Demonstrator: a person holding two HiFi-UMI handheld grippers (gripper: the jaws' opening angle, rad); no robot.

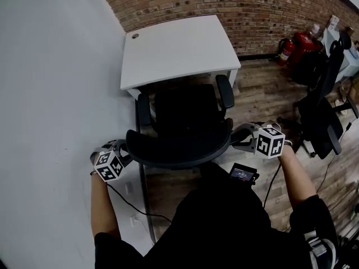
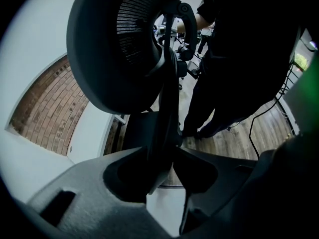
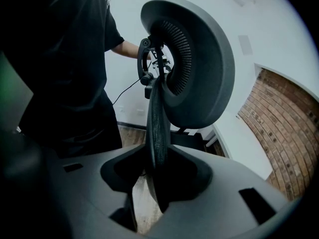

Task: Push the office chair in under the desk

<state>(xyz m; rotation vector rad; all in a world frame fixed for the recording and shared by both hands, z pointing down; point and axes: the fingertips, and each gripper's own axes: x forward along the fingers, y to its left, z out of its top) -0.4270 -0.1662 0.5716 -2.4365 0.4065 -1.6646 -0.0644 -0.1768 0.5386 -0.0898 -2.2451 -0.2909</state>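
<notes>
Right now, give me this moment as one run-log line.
office chair: seat front at desk edge | left gripper: backrest edge between jaws, grip unclear | right gripper: clamped on backrest edge

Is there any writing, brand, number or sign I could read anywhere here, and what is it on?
No text can be read.
Left marker cube and right marker cube: black-and-white square patterns, not letters.
Small lit screen at the person's waist: too small to read.
Fire extinguisher: label too small to read.
</notes>
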